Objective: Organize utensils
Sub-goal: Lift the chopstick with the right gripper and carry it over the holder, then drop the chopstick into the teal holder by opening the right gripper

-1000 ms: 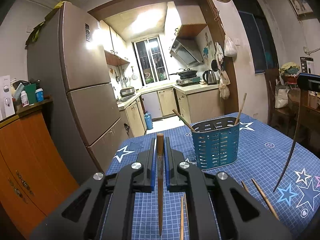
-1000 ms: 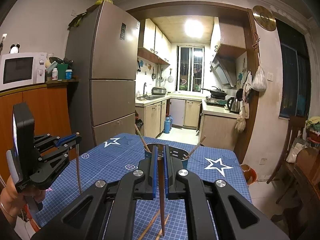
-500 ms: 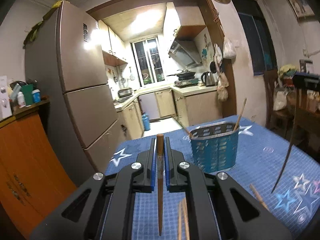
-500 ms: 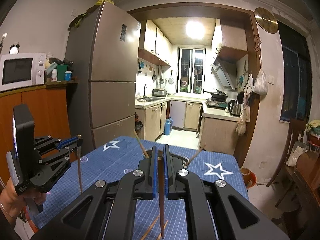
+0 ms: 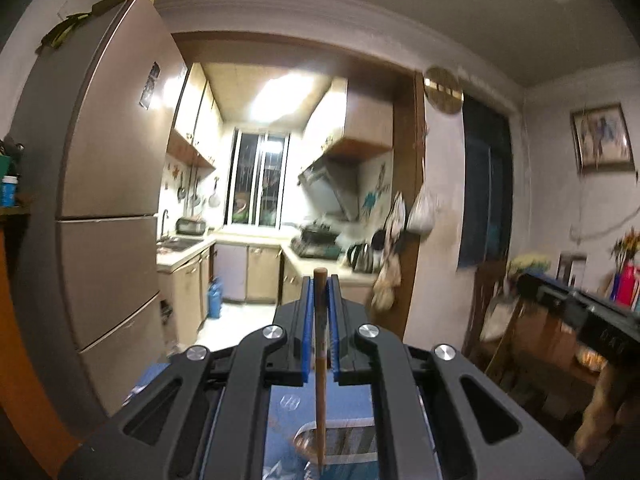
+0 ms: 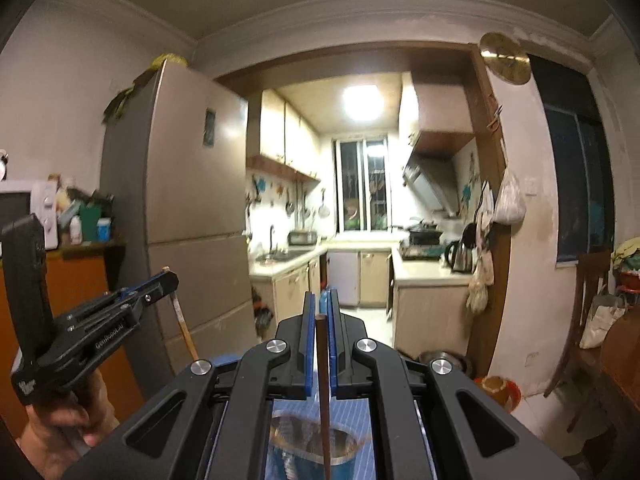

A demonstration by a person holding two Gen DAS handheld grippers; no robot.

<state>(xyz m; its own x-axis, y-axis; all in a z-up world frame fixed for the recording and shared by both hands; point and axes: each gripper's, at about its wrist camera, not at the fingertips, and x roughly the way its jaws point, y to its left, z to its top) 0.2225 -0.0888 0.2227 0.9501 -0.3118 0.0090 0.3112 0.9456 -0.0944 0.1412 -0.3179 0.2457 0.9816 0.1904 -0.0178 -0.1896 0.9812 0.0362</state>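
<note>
Chopstick [image 5: 320, 364] pinched upright between blue pads [image 5: 306, 332] of left gripper [image 5: 320, 284] — jaws pressed onto it, blunt wooden top just above the fingertips, lower end hanging down over the holder [image 5: 340, 440], a blurred metal rim on blue at the frame's bottom edge. Tip close to that rim; inside or only above, impossible to tell. Same arrangement in the right wrist view: darker chopstick [image 6: 322, 392] gripped by right gripper [image 6: 320, 300], jaws closed on it, shaft running straight down toward the holder [image 6: 312, 444], seen here as a blue basket with a shiny rim on the blue checked tablecloth [image 6: 356, 404]. Lower end over the holder's mouth, apparently not touching the rim. Left gripper [image 6: 170, 280] also visible from the right side, at the left of that view, held by a hand [image 6: 52, 436] low in the corner, its chopstick [image 6: 182, 324] hanging tilted below the fingertips, well apart from the right gripper. Both grippers pointing roughly level toward the kitchen doorway. Behind: tall fridge [image 6: 180, 220] at left, microwave [image 6: 24, 208] on an orange cabinet [image 6: 76, 280], round clock [image 6: 505, 58] by the door frame, kettle [image 6: 460, 258] on the counter. Left view motion-blurred — table mostly hidden under the gripper body, right gripper [image 5: 580, 312] a dark smear at the right edge.
</note>
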